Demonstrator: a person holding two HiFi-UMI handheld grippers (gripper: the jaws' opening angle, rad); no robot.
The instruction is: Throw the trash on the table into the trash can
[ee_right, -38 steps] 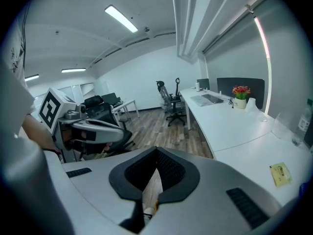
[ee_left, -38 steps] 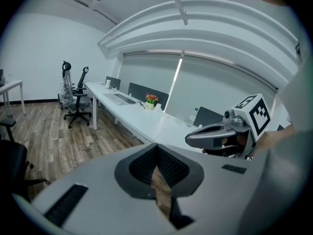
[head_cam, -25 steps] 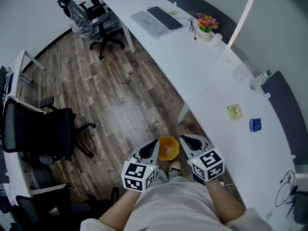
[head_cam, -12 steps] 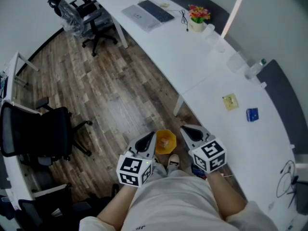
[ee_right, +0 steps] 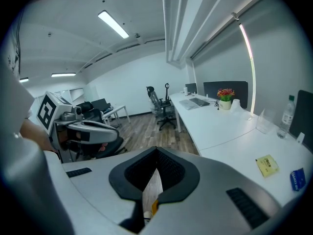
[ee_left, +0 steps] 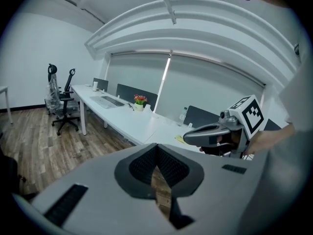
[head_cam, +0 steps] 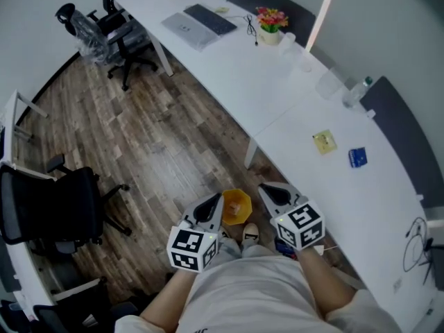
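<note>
The left gripper (head_cam: 211, 207) and right gripper (head_cam: 272, 193) hang at the person's waist, fingers closed on nothing, with the orange trash can (head_cam: 237, 207) on the floor at twelve o'clock between them. It looks like the reach-out step: a yellow scrap (head_cam: 323, 141) and a blue scrap (head_cam: 357, 157) lie on the counter (head_cam: 305, 109) around one o'clock, so the right fingers must open and travel there

Table (head_cam: 298, 96) slightly leftward in view

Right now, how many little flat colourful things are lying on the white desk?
2. A yellow packet and a blue packet beside it, apart, on the white desk. Others may lie beyond the frame.
</note>
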